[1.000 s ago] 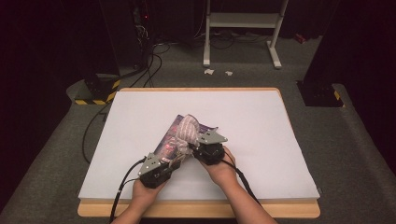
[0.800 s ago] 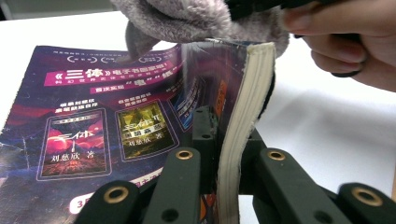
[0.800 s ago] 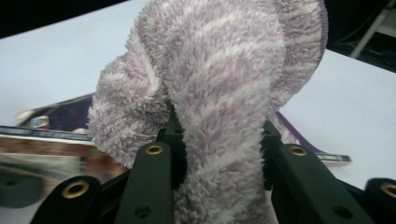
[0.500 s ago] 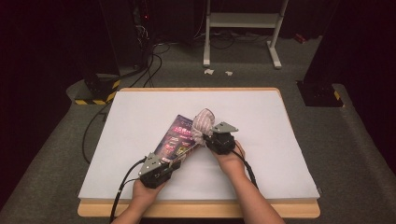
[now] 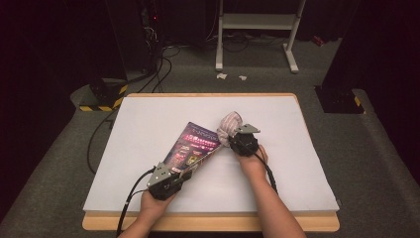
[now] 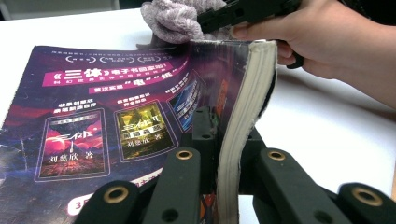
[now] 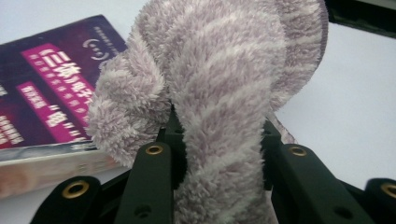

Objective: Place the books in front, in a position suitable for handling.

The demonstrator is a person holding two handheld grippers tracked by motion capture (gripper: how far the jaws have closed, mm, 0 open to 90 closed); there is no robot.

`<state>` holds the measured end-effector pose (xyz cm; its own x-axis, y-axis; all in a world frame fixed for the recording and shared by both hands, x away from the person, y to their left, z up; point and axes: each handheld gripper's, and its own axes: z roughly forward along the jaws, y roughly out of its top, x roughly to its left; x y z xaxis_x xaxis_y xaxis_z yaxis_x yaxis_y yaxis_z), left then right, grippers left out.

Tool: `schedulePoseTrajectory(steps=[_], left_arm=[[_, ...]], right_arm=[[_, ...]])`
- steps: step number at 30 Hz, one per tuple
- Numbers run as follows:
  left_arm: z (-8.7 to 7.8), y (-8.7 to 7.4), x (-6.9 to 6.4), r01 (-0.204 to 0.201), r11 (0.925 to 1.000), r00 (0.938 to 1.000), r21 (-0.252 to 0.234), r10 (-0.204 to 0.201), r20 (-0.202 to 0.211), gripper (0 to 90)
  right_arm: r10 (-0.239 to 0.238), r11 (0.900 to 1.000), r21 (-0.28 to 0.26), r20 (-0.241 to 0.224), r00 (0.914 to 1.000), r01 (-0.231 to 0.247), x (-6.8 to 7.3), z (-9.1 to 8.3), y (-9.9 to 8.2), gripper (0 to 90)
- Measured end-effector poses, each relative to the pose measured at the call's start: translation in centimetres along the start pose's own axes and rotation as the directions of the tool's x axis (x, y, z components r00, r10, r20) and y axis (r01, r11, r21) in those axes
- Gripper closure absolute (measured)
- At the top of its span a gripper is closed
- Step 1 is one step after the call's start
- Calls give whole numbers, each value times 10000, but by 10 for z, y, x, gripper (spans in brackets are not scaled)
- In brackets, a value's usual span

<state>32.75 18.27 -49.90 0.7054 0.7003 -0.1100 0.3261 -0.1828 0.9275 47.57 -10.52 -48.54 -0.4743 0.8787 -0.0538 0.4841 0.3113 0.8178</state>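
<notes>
A book with a dark purple cover (image 5: 195, 146) lies tilted on the white table (image 5: 148, 114), its near edge lifted. My left gripper (image 5: 184, 169) is shut on that near edge; in the left gripper view the jaws clamp the cover and page block (image 6: 243, 93). My right gripper (image 5: 233, 137) is shut on a fuzzy lilac striped cloth (image 5: 230, 123), held at the book's far right corner. In the right gripper view the cloth (image 7: 219, 93) bulges up between the jaws, with the book (image 7: 46, 79) lying to its left. The left gripper view has the cloth (image 6: 175, 18) beyond the book's far end.
The table's wooden rim (image 5: 208, 223) runs along the near edge. On the floor behind are a white metal stand (image 5: 257, 29), cables (image 5: 148, 74), a black-and-yellow striped base (image 5: 101, 96) at the left and a black box (image 5: 339, 99) at the right.
My right gripper has carried the cloth rightward across the book's far end to its right corner. The left gripper and the book have kept still.
</notes>
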Motion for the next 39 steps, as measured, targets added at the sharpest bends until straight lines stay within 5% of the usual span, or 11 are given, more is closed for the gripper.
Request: schedulePoseTrajectory(steps=[8, 17, 39], left_arm=[[-1, 0, 0, 38, 10000, 10000, -59, -38, 16, 826], [-1, 0, 0, 34, 10000, 10000, -78, -34, 13, 826], [-1, 0, 0, -15, 10000, 10000, -96, 15, -19, 826]], right_arm=[[-66, 9999, -117, -101, 9999, 65, 2, -4, 1, 677], [-952, 9930, -787, -993, 9905, 876, 43, -34, 4, 677], [-2414, 9584, -2178, -2739, 9310, 1844, 123, -89, 10, 675]])
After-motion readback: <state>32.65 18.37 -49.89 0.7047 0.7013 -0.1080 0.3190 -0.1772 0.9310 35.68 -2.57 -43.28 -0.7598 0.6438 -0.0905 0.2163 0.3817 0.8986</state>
